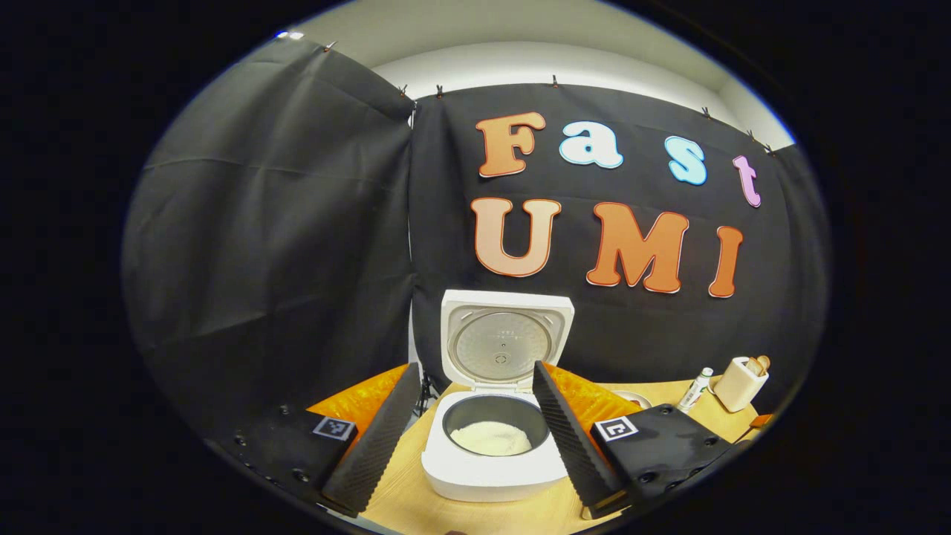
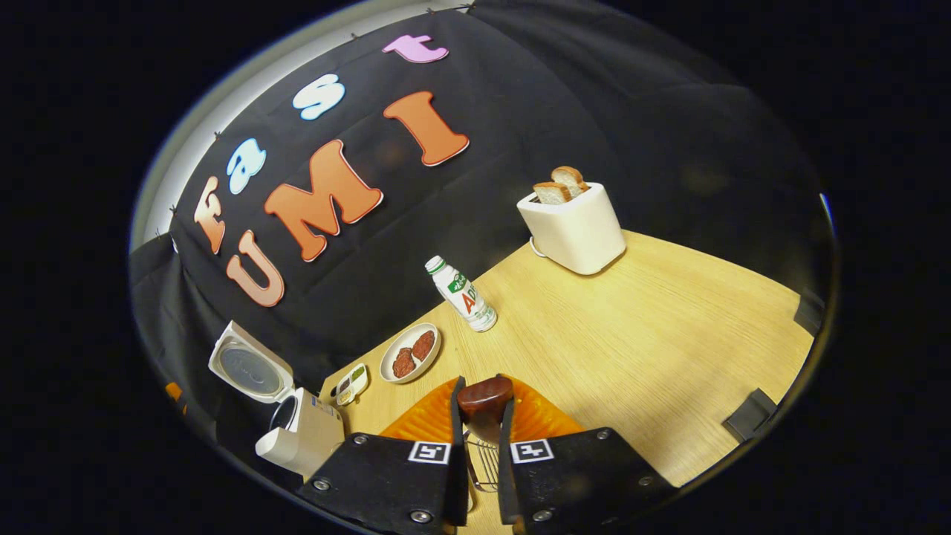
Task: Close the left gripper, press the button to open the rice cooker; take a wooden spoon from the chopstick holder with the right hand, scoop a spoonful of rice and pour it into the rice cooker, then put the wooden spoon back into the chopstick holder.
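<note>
Since the rice cooker (image 1: 494,438) already sits with its lid (image 1: 507,340) flipped up and a pile of rice (image 1: 490,438) in the pot, I'd say the job is near its last step. In the left gripper view the left tool (image 1: 475,423) hangs in front of the cooker with its fingers spread wide, holding nothing.

In the right gripper view the right tool (image 2: 483,438) has its fingers pinched nearly together around the wooden spoon (image 2: 485,397), whose dark rounded end pokes up between the tips. Right under it there's some wire thing (image 2: 483,464), probably the chopstick holder, though it's mostly hidden by the fingers, so I can't say for sure.

Handling-wise: the spoon looks light and stiff, with a smooth finish that might slip or twist in a pinch. Best bet is gripping the handle's upper part, squarely, keeping it upright so it drops straight in.

On the tabletop (image 2: 631,334) there's also a toaster (image 2: 572,227), a bottle (image 2: 461,295) and a plate (image 2: 410,352), all well apart from the spoon.
</note>
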The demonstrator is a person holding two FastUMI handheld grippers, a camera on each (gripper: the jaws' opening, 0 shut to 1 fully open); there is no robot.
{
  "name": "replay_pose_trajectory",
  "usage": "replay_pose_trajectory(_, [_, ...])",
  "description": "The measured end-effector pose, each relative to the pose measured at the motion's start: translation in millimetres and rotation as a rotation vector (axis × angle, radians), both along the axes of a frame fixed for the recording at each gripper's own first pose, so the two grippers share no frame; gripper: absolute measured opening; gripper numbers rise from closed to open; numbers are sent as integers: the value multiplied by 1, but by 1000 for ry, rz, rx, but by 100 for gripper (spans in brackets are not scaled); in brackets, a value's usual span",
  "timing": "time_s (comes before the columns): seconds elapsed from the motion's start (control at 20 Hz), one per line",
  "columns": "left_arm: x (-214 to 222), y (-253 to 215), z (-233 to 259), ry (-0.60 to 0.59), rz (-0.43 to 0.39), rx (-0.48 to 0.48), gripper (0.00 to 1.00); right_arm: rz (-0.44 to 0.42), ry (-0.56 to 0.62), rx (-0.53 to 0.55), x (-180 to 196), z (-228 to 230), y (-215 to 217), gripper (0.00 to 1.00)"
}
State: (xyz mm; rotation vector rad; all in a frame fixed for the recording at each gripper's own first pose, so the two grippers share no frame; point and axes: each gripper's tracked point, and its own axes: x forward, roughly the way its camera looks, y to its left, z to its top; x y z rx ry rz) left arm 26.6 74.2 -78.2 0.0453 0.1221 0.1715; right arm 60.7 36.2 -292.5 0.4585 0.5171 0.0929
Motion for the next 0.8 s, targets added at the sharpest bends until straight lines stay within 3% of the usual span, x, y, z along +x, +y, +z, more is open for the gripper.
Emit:
replay_pose_trajectory(0.4, [0, 26, 0, 12, -6, 21, 100, -13, -106, -123, -12, 61, 16, 13])
replay_pose_trajectory(0.8, [10, 54, -7, 27, -18, 6, 100, 9, -200, -119, -36, 118, 68, 14])
